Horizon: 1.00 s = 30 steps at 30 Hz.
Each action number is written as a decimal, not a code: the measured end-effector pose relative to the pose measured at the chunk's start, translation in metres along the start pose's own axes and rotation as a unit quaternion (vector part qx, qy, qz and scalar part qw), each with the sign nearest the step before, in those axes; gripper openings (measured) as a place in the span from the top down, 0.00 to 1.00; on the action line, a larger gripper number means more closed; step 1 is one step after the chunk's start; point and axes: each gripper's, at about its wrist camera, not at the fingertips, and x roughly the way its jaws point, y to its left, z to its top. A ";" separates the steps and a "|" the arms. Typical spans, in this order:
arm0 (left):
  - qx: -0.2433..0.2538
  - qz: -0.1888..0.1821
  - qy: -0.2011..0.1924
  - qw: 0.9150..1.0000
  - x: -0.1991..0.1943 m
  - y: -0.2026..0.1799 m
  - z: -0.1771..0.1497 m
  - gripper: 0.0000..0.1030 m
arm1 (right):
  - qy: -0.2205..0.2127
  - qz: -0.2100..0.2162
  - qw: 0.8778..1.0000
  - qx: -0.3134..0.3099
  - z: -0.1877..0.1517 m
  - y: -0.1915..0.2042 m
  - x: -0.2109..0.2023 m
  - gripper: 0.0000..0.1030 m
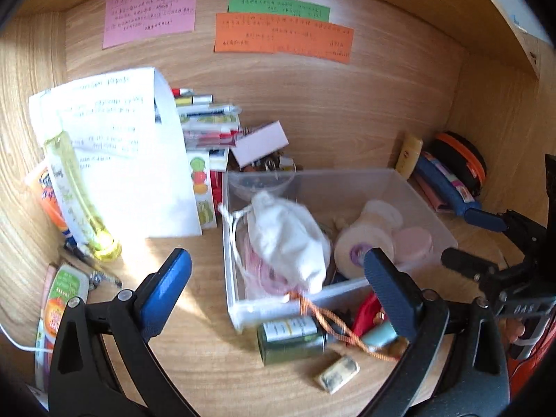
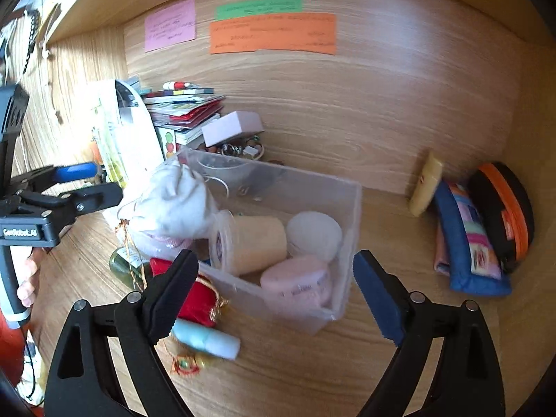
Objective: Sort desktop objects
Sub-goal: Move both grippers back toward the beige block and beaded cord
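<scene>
Both pairs of fingers spread wide, nothing between them. The clear bin [image 2: 342,243] sits on the tabletop just ahead — your right gripper [image 2: 274,290] faces its near corner, your left gripper [image 1: 278,278] its near wall.

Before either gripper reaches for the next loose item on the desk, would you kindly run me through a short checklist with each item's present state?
1. Left gripper open and holding nothing: ok.
2. Right gripper open and holding nothing: ok.
3. Clear plastic bin sitting flat on the desk: ok.
4. White drawstring pouch fully inside the bin: not ok; it is heaped up past the rim and its orange cord trails out over the front wall.
5. Loose items left in front of the bin, such as the green bottle and the light blue tube: not ok, not yet sorted.
6. Room left in the bin: cannot tell.
</scene>
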 end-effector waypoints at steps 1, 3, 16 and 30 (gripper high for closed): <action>0.001 0.001 0.004 1.000 0.000 0.000 -0.004 0.02 | 0.002 0.000 1.000 0.004 -0.003 -0.001 -0.001 0.13; 0.005 0.006 0.015 1.000 -0.001 -0.001 -0.013 0.02 | 0.009 0.002 1.000 0.012 -0.011 -0.004 -0.001 0.13; 0.029 0.006 0.083 0.996 0.003 -0.015 -0.069 0.02 | 0.052 0.055 0.997 -0.005 -0.060 0.010 0.005 0.13; 0.084 -0.027 0.107 0.990 0.021 -0.043 -0.088 0.30 | 0.082 0.099 0.991 -0.033 -0.084 0.039 0.016 0.24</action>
